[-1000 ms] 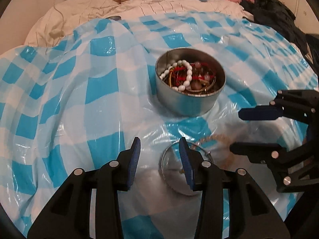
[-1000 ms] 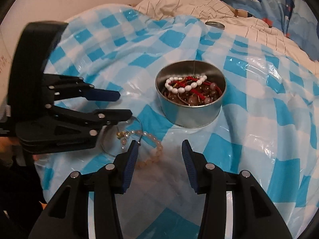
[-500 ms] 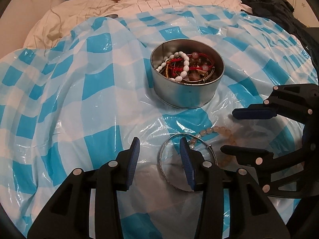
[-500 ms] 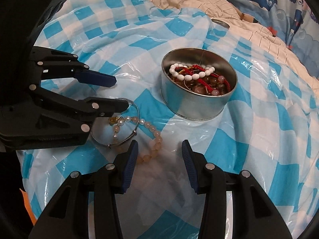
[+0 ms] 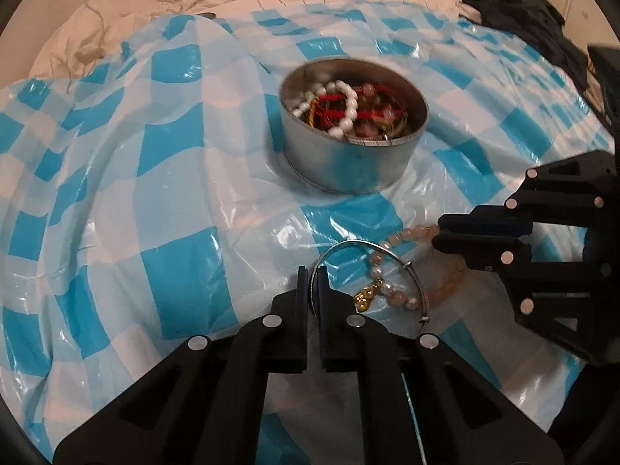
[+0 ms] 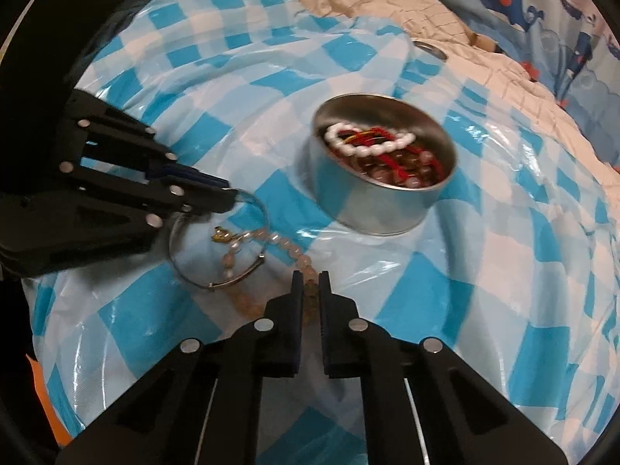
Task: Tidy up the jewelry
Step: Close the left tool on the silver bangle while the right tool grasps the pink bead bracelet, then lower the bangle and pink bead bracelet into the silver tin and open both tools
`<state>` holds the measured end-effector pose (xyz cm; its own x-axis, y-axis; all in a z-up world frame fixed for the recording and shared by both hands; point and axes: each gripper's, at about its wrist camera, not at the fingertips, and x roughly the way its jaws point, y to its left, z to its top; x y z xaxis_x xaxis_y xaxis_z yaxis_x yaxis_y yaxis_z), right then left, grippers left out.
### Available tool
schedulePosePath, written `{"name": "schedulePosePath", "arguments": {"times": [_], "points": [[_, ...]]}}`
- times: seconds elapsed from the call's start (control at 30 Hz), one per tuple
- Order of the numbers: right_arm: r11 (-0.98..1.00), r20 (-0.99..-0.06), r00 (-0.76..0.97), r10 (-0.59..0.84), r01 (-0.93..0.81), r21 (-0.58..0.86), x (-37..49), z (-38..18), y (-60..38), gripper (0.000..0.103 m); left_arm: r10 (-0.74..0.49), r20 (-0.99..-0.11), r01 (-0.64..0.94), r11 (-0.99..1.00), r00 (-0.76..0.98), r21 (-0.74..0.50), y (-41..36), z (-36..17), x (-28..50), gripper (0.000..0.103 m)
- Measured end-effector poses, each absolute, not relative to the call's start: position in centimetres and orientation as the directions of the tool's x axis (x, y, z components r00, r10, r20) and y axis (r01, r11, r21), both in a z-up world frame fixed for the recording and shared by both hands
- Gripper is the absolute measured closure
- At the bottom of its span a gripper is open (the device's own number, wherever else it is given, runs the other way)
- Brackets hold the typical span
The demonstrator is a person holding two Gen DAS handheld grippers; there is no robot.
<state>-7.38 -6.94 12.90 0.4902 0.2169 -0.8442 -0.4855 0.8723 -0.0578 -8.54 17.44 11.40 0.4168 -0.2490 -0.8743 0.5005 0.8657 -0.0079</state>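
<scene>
A: What's changed on your left?

B: Your left gripper [image 5: 313, 276], wide apart half a second ago, has closed its jaws on the rim of the silver bangle [image 5: 372, 248], which lies on the checked plastic sheet [image 5: 116, 193].

A: And to the right?

B: Your right gripper [image 6: 309, 283] has also clamped down, pinching the pink bead bracelet [image 6: 288, 250] just beside the bangle. Both pieces look secured, so lifting them into the round tin [image 5: 354, 162] beyond, already holding beads, seems next.
</scene>
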Motion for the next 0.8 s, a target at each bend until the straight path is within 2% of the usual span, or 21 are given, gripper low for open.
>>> {"name": "schedulePosePath", "arguments": {"times": [0.53, 0.67, 0.8], "points": [[0.911, -0.81, 0.541, 0.225, -0.412, -0.022, -6.7, 14.5, -9.3, 0.095, -0.266, -0.855, 0.486, 0.874, 0.445, -0.019, 17.6, 12.6, -8.3, 0.099], [0.924, -0.78, 0.581, 0.233, -0.382, -0.008, -6.6, 15.6, -10.2, 0.095, -0.275, -0.848, 0.482, 0.876, 0.454, -0.027, 17.9, 13.1, -8.4, 0.099], [0.92, -0.734, 0.61, 0.299, -0.388, 0.053, -6.7, 17.2, -11.4, 0.095, -0.299, -0.837, 0.48, 0.876, 0.458, -0.05, 18.1, 13.9, -8.4, 0.099]]}}
